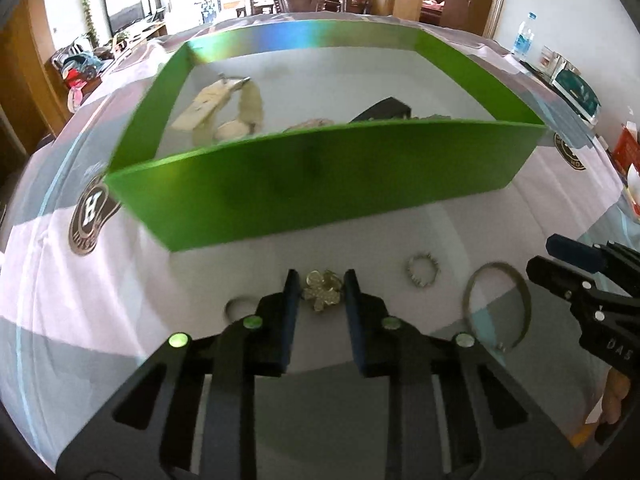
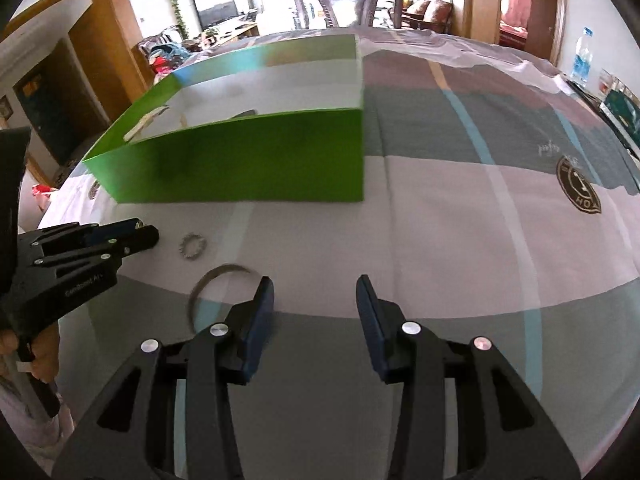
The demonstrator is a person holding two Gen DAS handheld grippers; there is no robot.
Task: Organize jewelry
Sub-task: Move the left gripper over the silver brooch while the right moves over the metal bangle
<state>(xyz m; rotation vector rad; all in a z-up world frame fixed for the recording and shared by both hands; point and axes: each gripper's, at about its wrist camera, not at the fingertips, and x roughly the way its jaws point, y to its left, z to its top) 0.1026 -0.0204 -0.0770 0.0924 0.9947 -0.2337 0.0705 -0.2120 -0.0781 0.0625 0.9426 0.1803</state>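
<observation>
- Left gripper [image 1: 320, 276]: jaws part-open, straddling a gold flower-shaped brooch [image 1: 321, 290] on the tablecloth [image 1: 400, 232]; pads close on both sides, contact not clear.
- Right gripper [image 2: 314, 284]: jaws wide apart, nothing between them, over bare cloth.
- Thin metal bangle [image 1: 497, 307] lies flat just left of the right gripper's left finger; small beaded ring [image 1: 422, 273] sits between bangle and brooch.
- Green box [image 1: 320, 184] open-topped, behind the loose pieces; inside it a cream strap watch [image 1: 224, 108] and a dark item, partly hidden.
</observation>
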